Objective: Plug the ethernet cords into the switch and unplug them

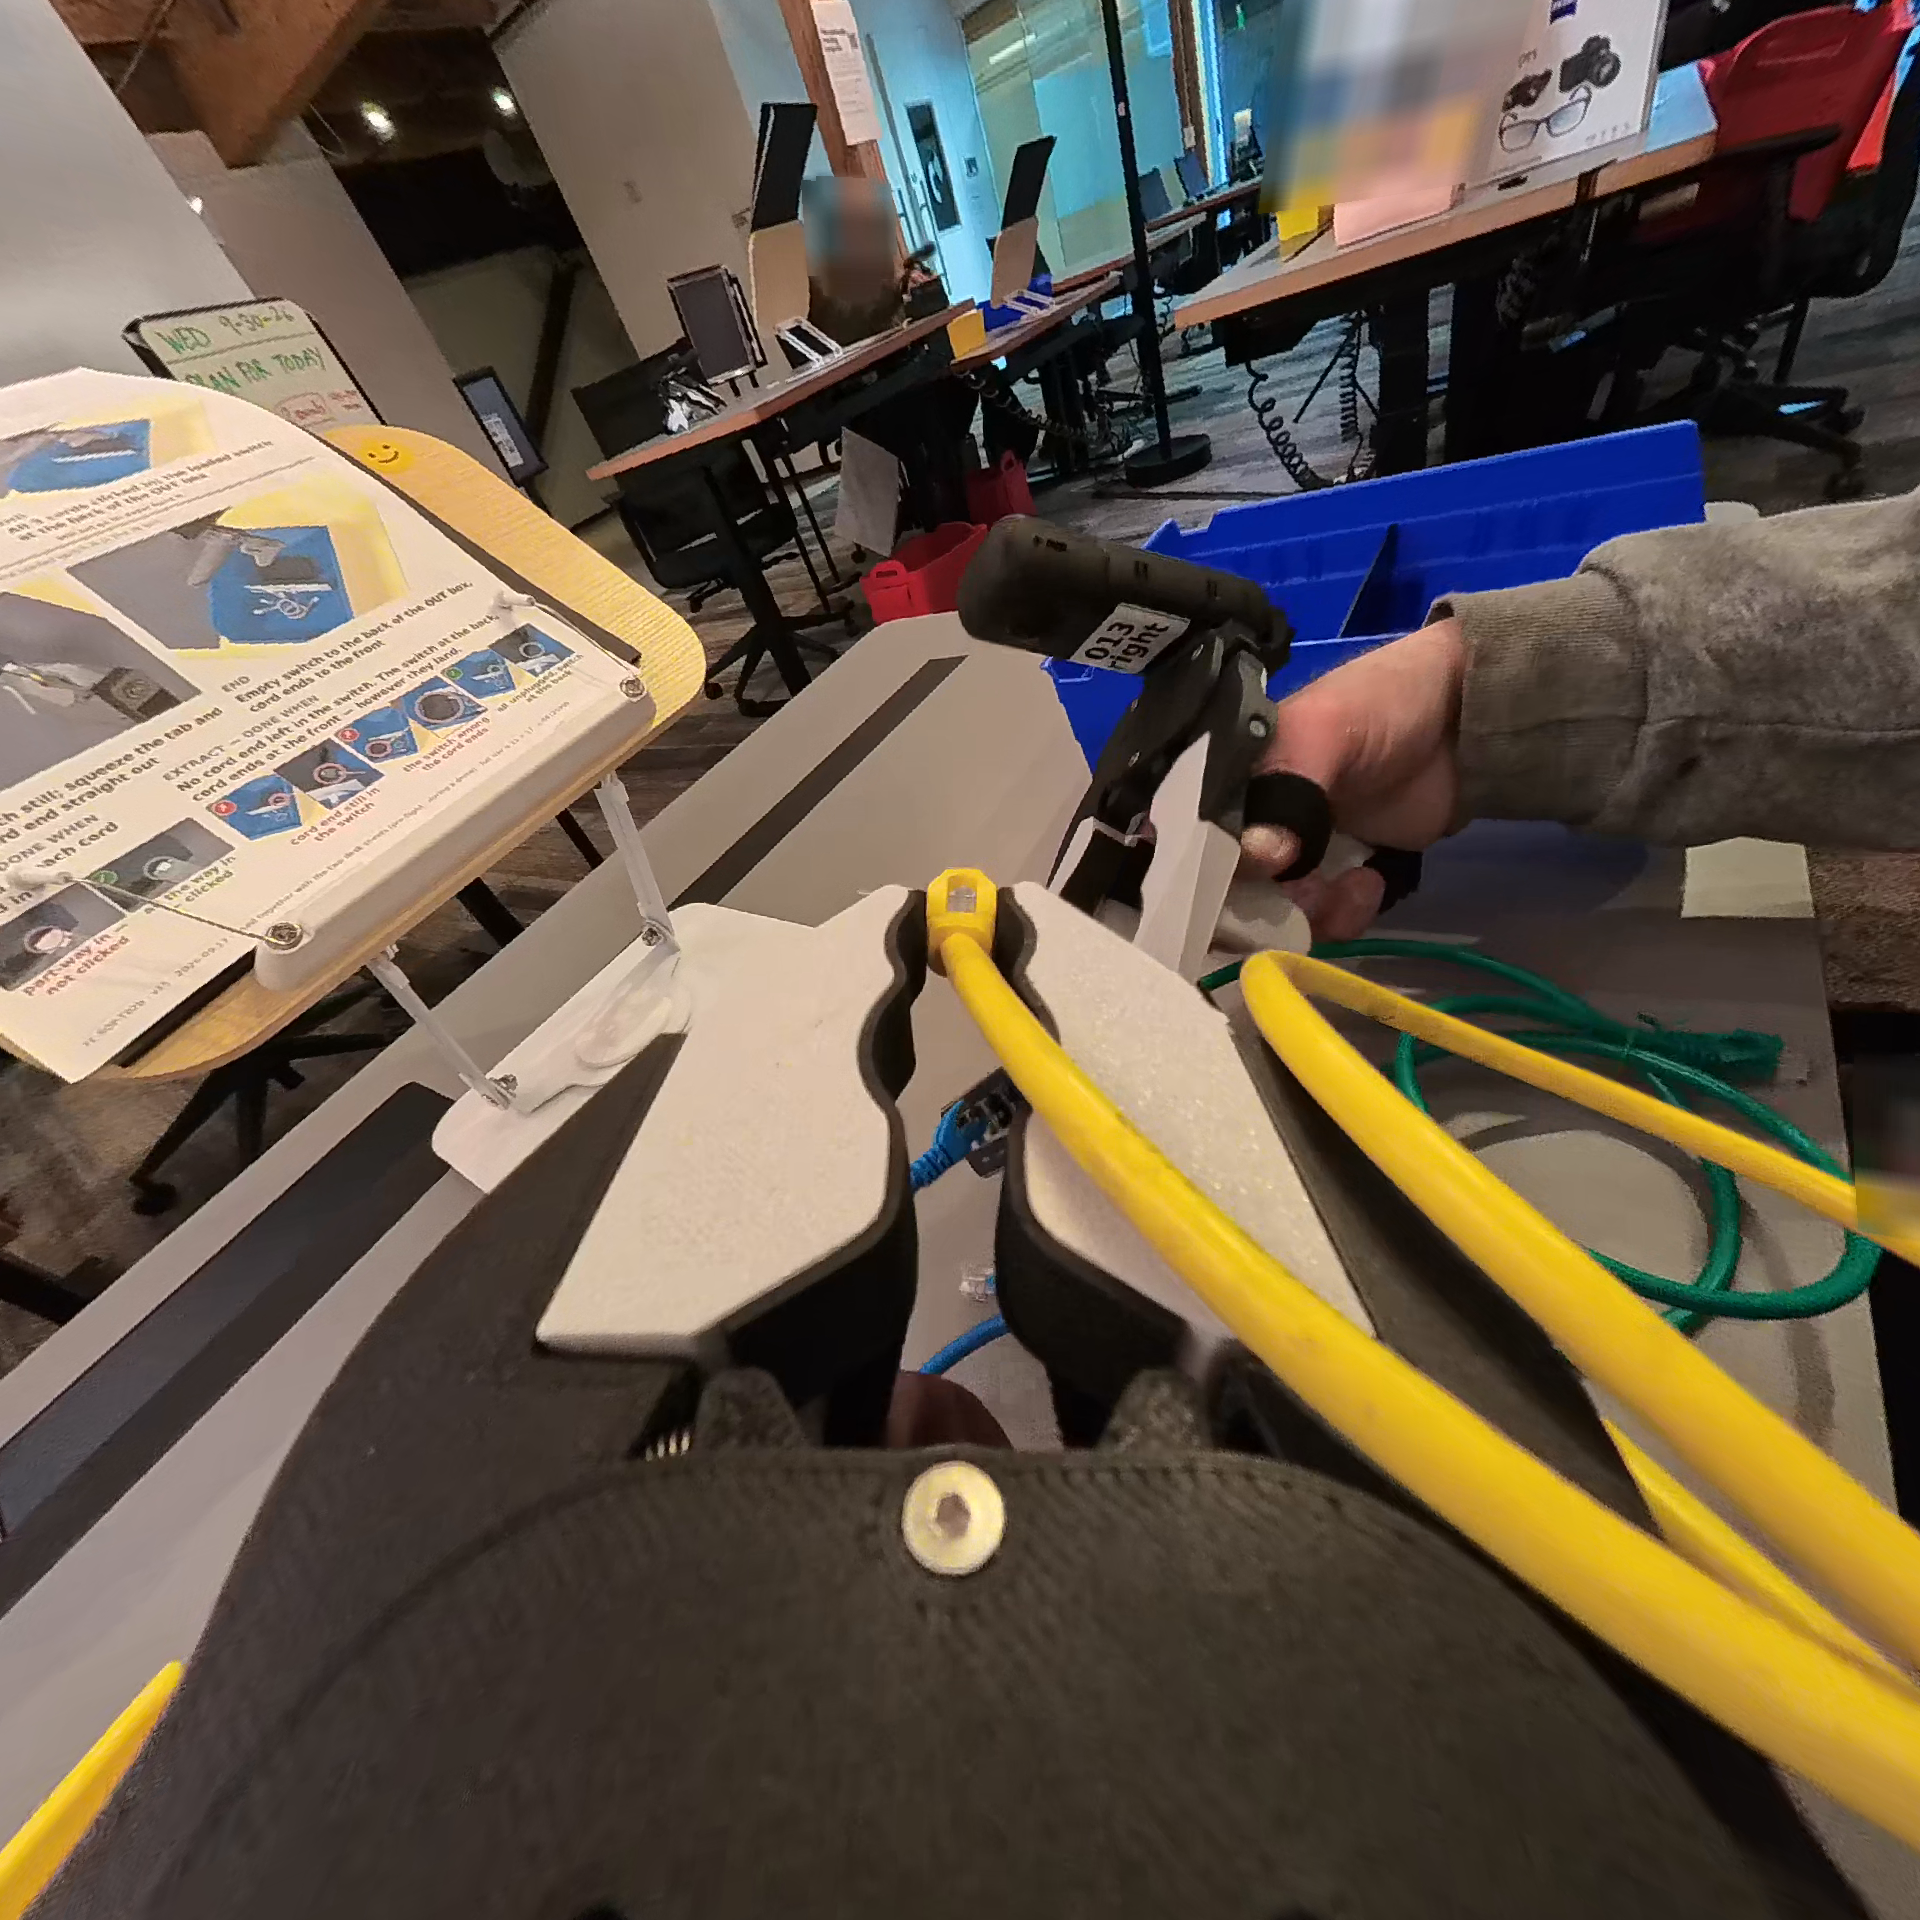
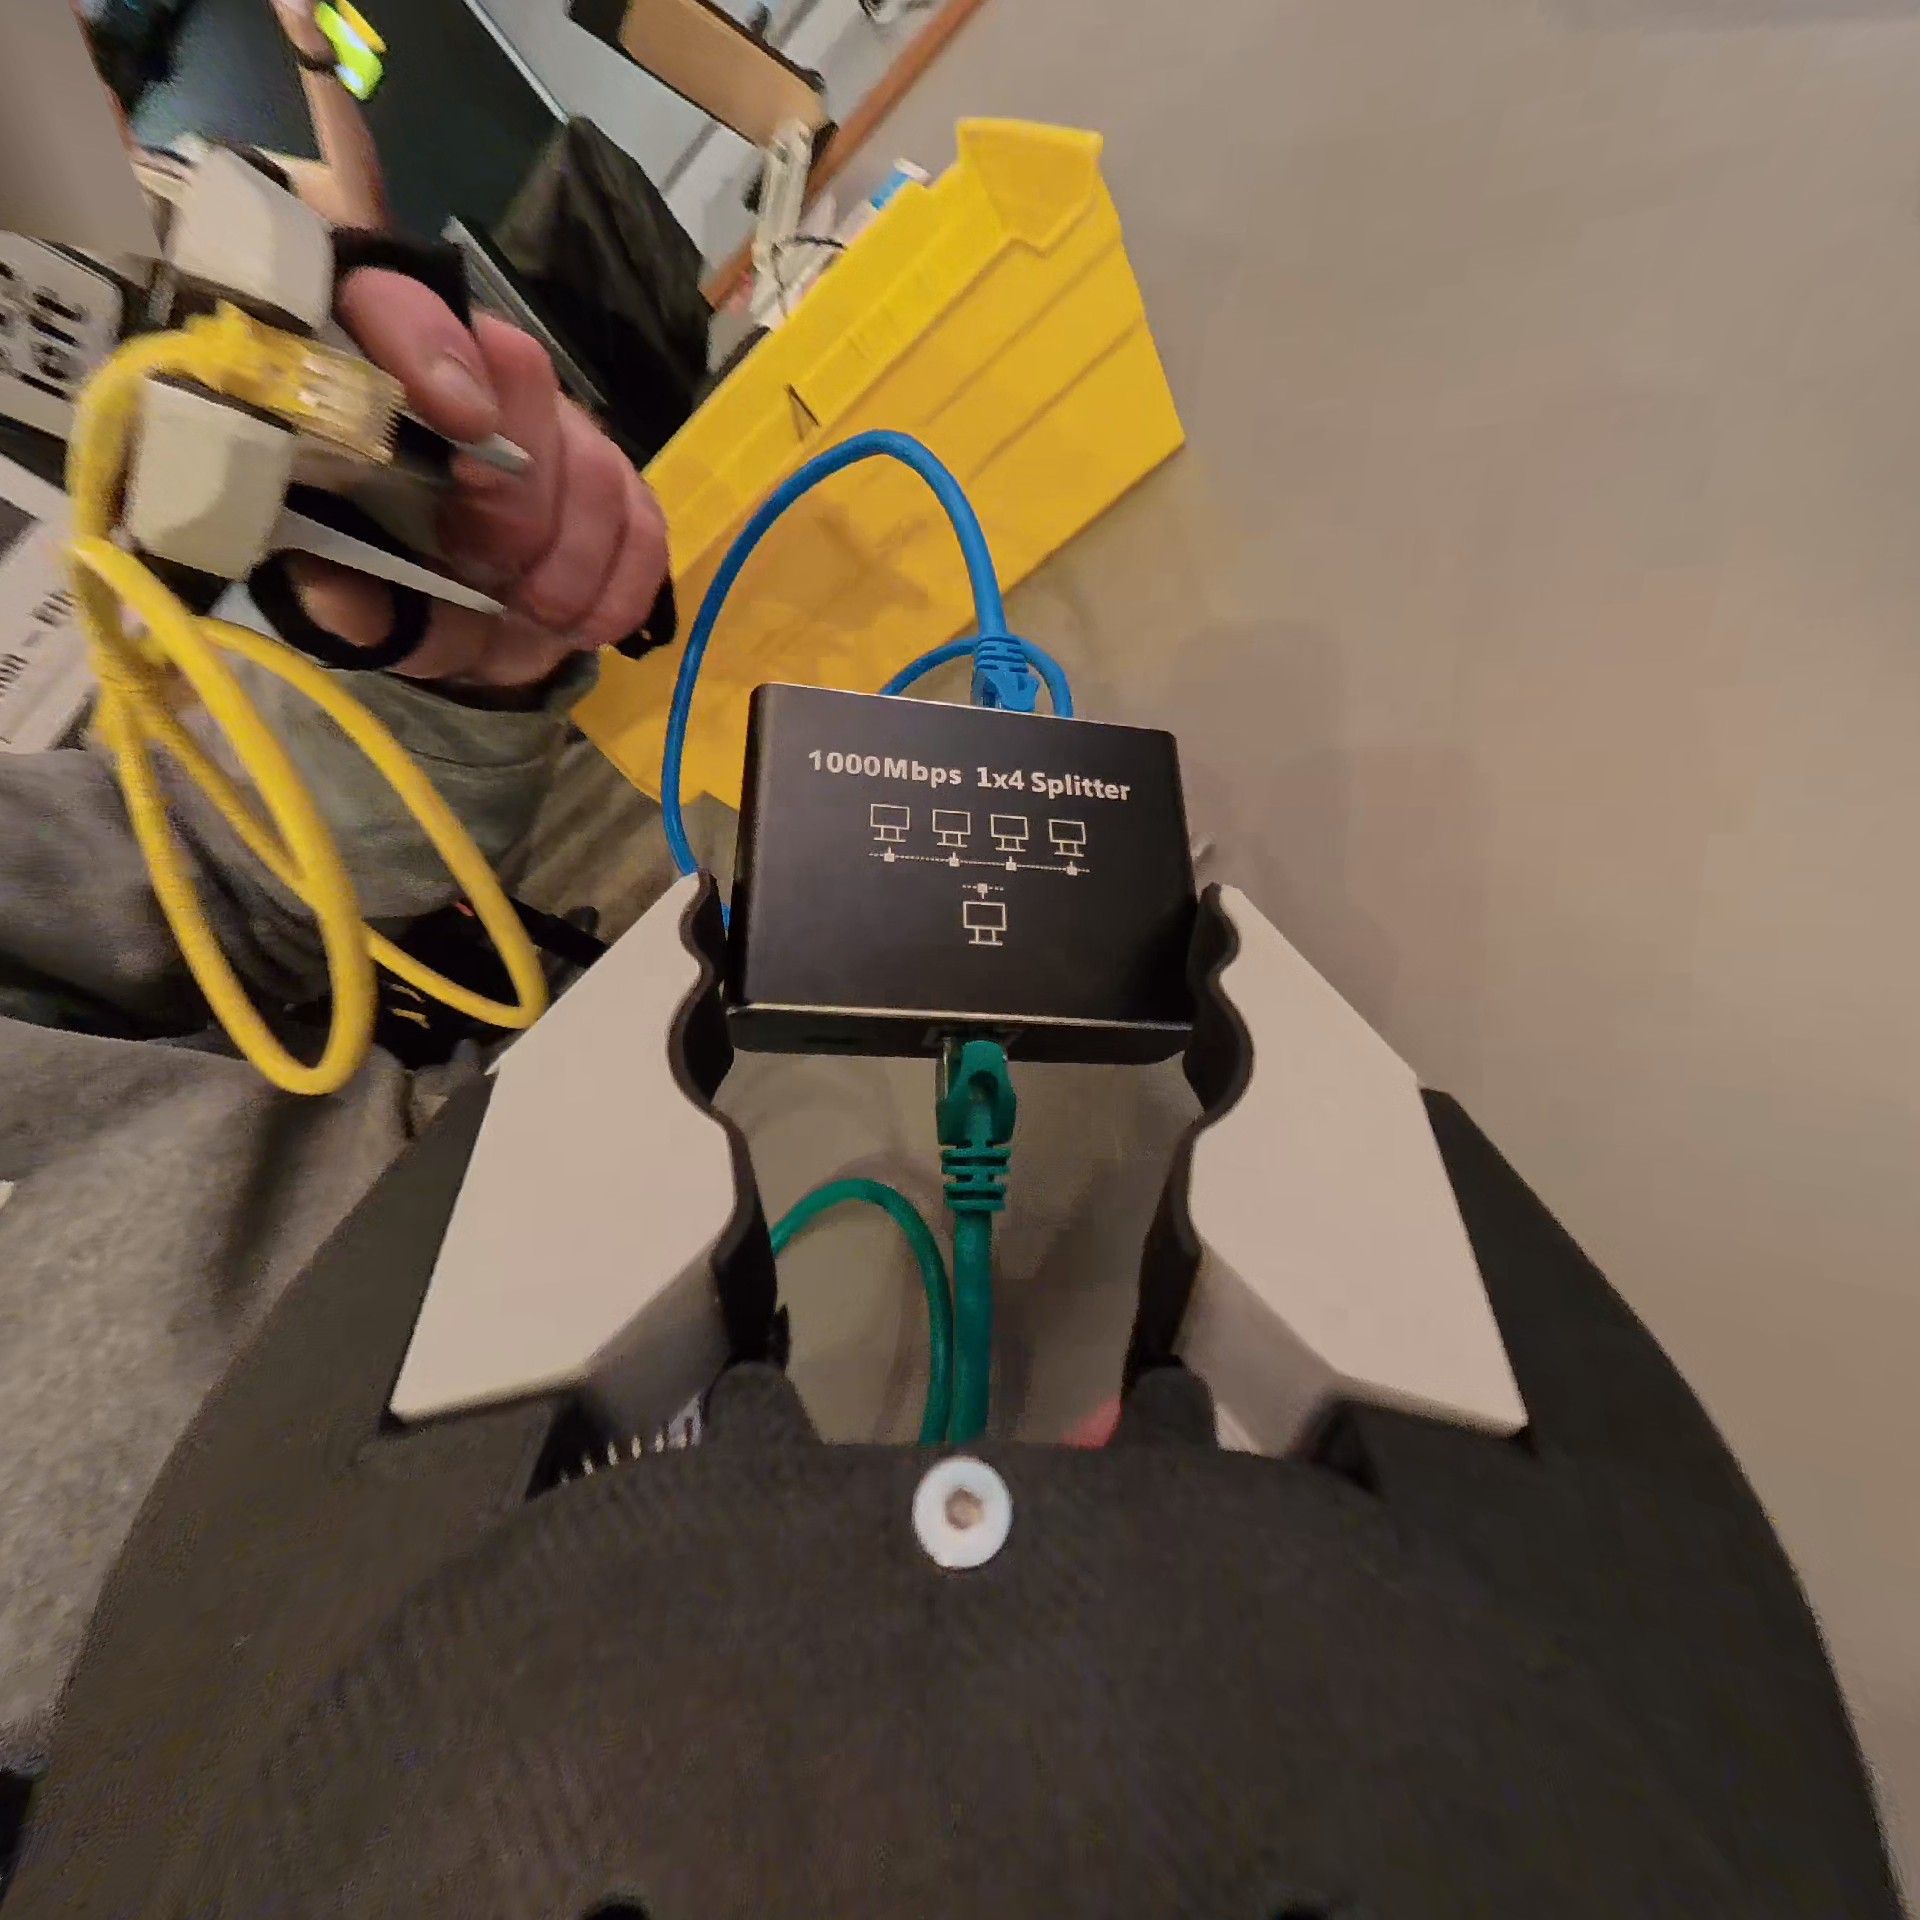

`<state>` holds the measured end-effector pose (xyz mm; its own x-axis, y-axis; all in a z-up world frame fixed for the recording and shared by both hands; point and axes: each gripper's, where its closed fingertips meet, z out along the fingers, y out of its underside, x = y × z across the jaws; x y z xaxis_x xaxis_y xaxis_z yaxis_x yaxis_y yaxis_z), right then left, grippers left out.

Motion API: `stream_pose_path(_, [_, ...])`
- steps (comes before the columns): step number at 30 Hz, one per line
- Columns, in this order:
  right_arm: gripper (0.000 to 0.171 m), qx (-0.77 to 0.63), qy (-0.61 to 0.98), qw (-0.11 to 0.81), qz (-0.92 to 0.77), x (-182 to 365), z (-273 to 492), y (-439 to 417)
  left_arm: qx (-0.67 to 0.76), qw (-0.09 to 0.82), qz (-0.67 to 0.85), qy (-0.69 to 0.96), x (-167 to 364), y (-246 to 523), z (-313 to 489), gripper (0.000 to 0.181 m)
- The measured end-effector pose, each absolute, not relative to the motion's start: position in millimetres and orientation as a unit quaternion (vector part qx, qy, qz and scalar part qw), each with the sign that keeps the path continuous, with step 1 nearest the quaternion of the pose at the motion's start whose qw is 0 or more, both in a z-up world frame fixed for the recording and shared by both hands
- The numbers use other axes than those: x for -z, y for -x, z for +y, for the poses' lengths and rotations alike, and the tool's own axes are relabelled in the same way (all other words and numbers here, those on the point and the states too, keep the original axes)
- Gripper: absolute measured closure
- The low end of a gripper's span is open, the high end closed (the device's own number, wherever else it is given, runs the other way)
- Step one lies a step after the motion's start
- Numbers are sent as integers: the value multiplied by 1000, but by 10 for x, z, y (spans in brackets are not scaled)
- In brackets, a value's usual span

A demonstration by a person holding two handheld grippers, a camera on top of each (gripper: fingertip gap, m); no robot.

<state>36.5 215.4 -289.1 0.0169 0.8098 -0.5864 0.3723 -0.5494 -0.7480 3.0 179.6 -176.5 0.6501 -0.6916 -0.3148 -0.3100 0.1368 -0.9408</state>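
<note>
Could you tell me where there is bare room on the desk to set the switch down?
Bare grey desk lies right of the switch and the yellow bin. It is crowded left of the switch, where the left hand-held gripper holds the looped yellow cord.

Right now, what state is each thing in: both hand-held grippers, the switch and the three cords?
Left hand-held gripper: shut on yellow cord's plug.
Right hand-held gripper: shut on switch.
Switch: gripped by its sides, off the table.
Yellow cord: unplugged, looped, hanging from the left hand-held gripper.
Green cord: plugged into switch's near side.
Blue cord: plugged into switch's far side.
</note>
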Motion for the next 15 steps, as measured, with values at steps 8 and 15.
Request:
stream_pose_path(8, [84, -615, 646, 207, -401, 2691, 2155, -360, 136, 636, 394, 650, 1793, 3, 1822, 169])
stream_pose_path(15, [84, -600, 659, 202, -407, 2810, 2157, -352, 120, 601, 410, 675, 2041, -37, 1863, 170])
